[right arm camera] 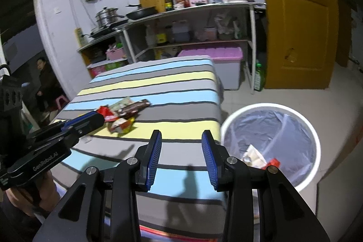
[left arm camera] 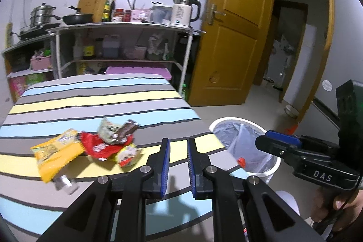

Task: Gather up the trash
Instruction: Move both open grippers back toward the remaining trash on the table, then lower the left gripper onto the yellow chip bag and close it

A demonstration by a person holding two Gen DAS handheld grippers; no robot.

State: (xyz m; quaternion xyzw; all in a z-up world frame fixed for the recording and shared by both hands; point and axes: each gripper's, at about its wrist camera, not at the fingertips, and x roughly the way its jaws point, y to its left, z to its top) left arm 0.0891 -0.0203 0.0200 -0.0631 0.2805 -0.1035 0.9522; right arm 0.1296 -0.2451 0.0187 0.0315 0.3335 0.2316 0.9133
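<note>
Hovering above the near edge of the striped bed, the left gripper has its jaws narrowly parted with nothing between them. The right gripper is held over the bed's near right corner, its jaws wider apart and also bare. A heap of trash wrappers lies on the bed toward its near left side: a yellow packet, a red packet, a brown wrapper on top, and a clear bottle just beside the yellow one. A white bin with a plastic liner stands on the floor off the bed's near right corner, holding a few scraps.
</note>
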